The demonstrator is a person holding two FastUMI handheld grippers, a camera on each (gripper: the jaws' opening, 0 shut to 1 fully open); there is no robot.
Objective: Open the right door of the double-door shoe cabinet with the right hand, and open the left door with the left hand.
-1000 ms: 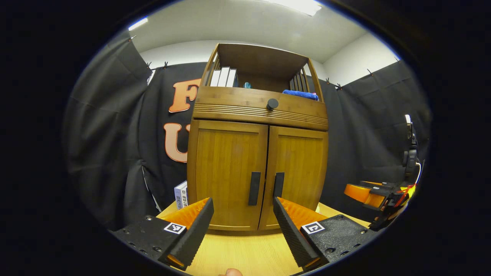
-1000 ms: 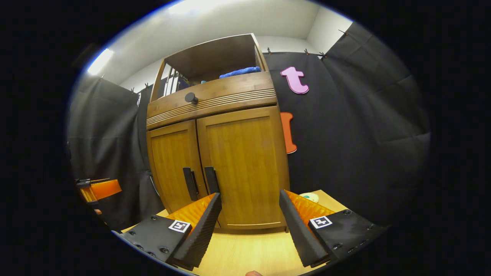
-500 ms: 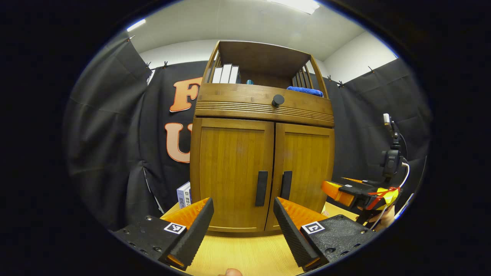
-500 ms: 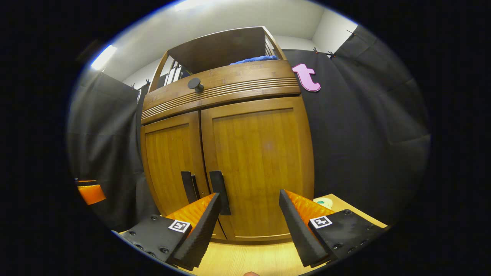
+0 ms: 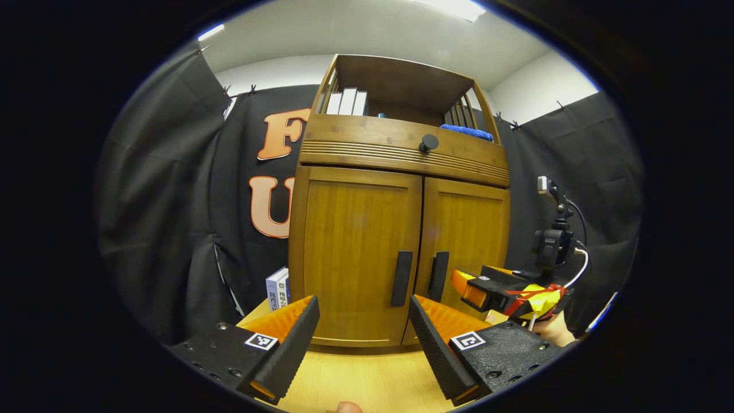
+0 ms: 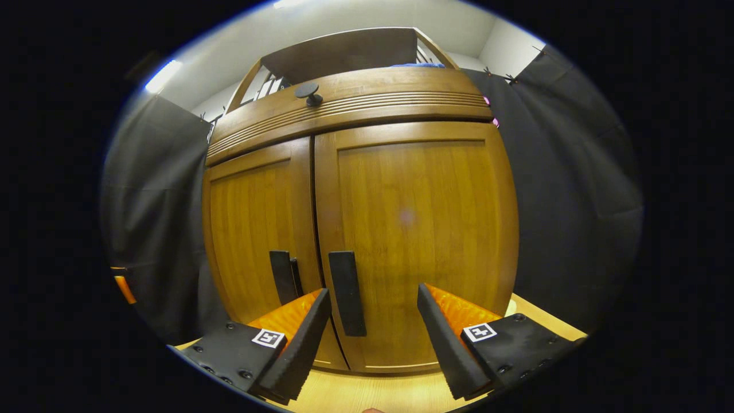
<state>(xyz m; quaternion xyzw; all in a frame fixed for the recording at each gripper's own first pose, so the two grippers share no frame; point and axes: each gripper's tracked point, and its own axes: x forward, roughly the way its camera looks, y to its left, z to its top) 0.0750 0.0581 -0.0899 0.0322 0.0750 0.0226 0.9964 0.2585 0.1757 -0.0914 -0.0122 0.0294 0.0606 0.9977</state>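
The wooden shoe cabinet stands on the table with both doors closed. In the left gripper view, the left door (image 5: 355, 252) and its black handle (image 5: 401, 278) are ahead of my open left gripper (image 5: 363, 304), at some distance. The right gripper (image 5: 487, 289) hovers low in front of the right door (image 5: 467, 246). In the right gripper view, the right door (image 6: 418, 229) is close. Its black handle (image 6: 347, 292) appears just inside the left finger of my open right gripper (image 6: 373, 292), with nothing held. The left door's handle (image 6: 282, 276) sits beside it.
A drawer with a round black knob (image 5: 428, 142) runs above the doors. The open top shelf holds books (image 5: 347, 102) and a blue cloth (image 5: 470, 132). Another book (image 5: 277, 287) stands left of the cabinet. The light wooden table (image 5: 355, 378) lies in front.
My right gripper has moved in close to the right door, so its handle now shows between the fingers. The left gripper has shifted only slightly. Both doors remain closed.
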